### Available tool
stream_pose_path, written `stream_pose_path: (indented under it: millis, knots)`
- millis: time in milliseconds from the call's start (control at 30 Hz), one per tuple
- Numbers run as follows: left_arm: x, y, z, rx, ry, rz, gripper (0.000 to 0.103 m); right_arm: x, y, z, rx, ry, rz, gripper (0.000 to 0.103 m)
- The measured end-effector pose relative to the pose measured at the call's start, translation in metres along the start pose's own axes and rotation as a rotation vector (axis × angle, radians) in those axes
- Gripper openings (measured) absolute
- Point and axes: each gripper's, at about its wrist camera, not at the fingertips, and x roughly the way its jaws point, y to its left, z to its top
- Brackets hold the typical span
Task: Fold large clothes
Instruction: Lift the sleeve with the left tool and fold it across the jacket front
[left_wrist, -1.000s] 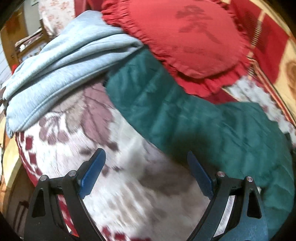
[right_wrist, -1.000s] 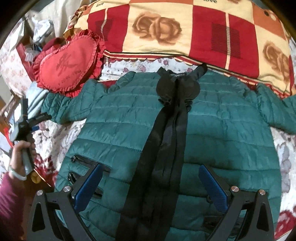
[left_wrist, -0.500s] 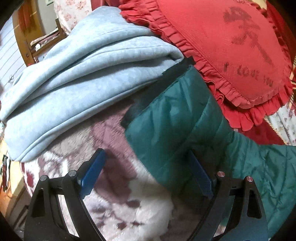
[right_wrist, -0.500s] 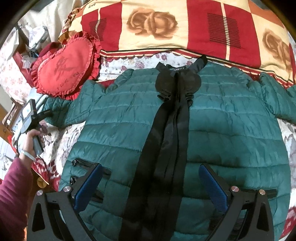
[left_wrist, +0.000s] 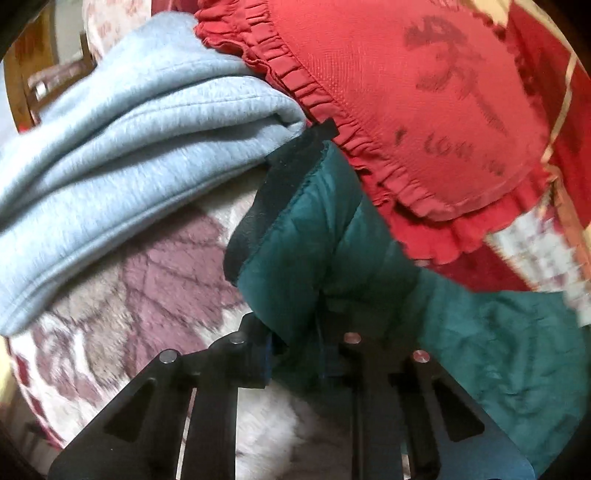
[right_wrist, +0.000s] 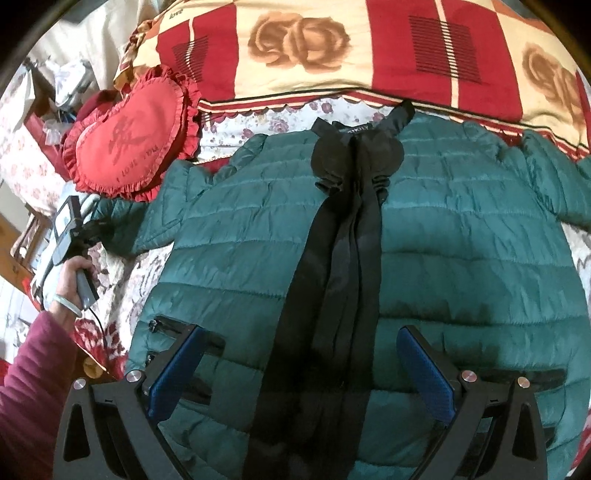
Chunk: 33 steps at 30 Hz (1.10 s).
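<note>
A teal quilted jacket with a black front strip lies flat on the bed, collar at the far side, sleeves spread. My right gripper hovers open and empty over its lower hem. The jacket's left sleeve with its black cuff fills the left wrist view. My left gripper is shut on that sleeve just behind the cuff; its pads are hidden by fabric. The left gripper also shows in the right wrist view, at the sleeve's end.
A red heart-shaped pillow lies on the sleeve's far side. A folded light-blue sweatshirt lies left of the cuff. A red and cream blanket runs behind the collar. The floral bedspread lies beneath.
My left gripper moved forward onto the sleeve end and closed on it. The right gripper drifted slightly and stayed open.
</note>
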Motion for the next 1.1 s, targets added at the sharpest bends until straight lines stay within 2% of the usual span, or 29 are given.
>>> stream_pose_path:
  millis: [100,233,400,967,1100]
  knots:
    - [-0.02,0.005,-0.001,-0.024,-0.024,-0.049,0.015,-0.005,0.002,-0.002,-0.019,-0.012,-0.014,0.103]
    - [-0.05,-0.008,-0.011,0.018,-0.064,-0.063,0.015,-0.009,0.009,-0.005,-0.063,-0.02,-0.037,0.103]
    - [-0.086,-0.031,-0.023,0.07,-0.091,-0.116,0.014,-0.018,0.013,-0.01,-0.086,-0.025,-0.055,0.103]
    - [-0.167,-0.162,-0.068,0.255,-0.063,-0.357,0.013,-0.049,-0.016,-0.028,-0.006,-0.039,-0.046,0.103]
    - [-0.18,-0.191,-0.079,0.296,-0.062,-0.395,0.014,-0.056,-0.026,-0.033,0.01,-0.049,-0.042,0.103]
